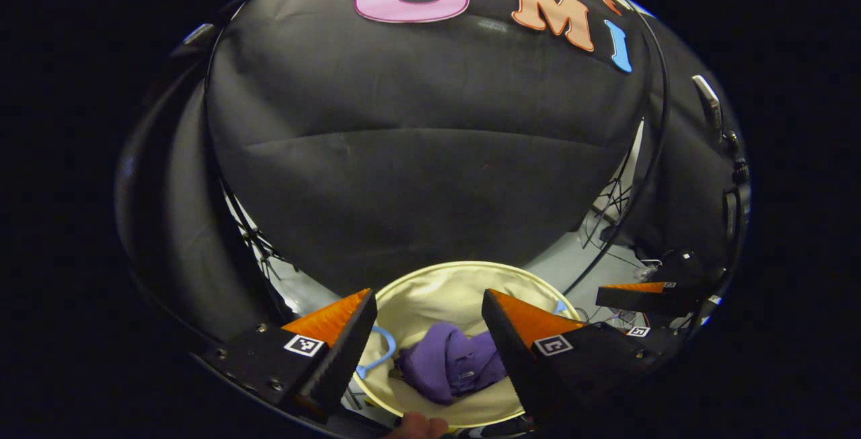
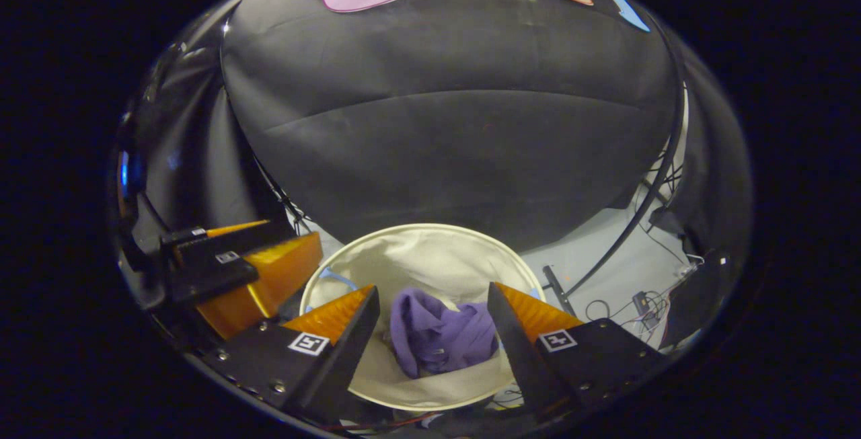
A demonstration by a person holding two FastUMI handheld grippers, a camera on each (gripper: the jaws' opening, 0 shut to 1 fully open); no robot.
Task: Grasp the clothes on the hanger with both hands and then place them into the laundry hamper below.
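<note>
Black booth wall | purple clothes bunched in hamper, no clear axis | both tools agape, empty

Seemingly a recording booth: black cloth wall, floor cables.

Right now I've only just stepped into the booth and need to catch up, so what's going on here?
A person holds a hand-held gripper in each hand above a round cream fabric laundry hamper. A crumpled purple garment already lies inside it, beside a light blue plastic hanger. The left hand-held gripper and the right hand-held gripper both stand open and empty, so the drop looks done.
</note>
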